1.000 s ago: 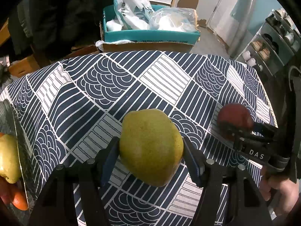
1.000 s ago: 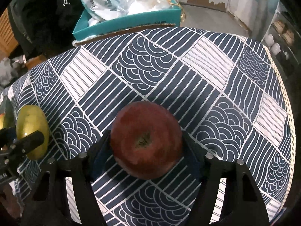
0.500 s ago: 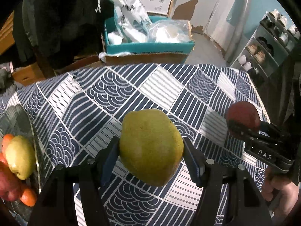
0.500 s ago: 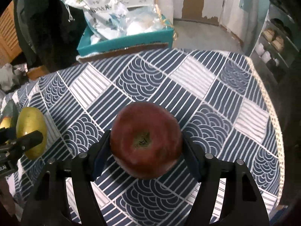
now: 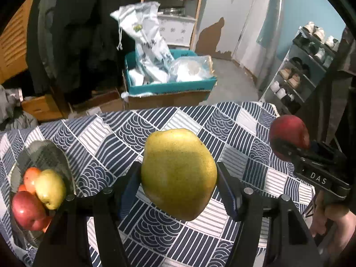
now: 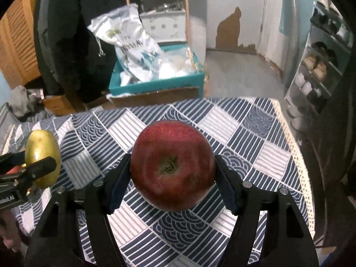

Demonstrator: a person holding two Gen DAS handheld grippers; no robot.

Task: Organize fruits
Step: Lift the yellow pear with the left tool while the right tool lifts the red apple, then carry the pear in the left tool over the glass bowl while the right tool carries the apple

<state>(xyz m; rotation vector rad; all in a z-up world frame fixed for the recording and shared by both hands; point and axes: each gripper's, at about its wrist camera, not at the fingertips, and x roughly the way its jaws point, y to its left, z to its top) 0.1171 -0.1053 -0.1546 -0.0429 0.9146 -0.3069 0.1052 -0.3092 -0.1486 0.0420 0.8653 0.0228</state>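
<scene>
Gripping a yellow-green pear (image 5: 178, 178) by its flanks, the left gripper (image 5: 179, 185) has both pads pressed against the fruit, which hangs clear above the patterned tablecloth (image 5: 133, 131). The right gripper (image 6: 172, 183) is likewise clamped on a red apple (image 6: 172, 165), stem hollow facing the camera, and that fruit too is held off the cloth. Each tool shows in the other's view: the apple (image 5: 289, 136) appears at the right edge of the left wrist view, with a hand (image 5: 333, 224) below it on the handle; the pear (image 6: 43, 158) appears at the left edge of the right wrist view. The two grippers stand side by side, well apart. At the table's left edge sits a glass bowl (image 5: 44, 155) holding a second pear (image 5: 50, 188), a second red apple (image 5: 27, 210) and orange fruits (image 5: 30, 178), all touching. Beyond the table, on the floor, a teal box (image 5: 171, 86) holds white plastic bags (image 5: 146, 40). A shoe rack (image 5: 300, 71) stands at the right wall.
</scene>
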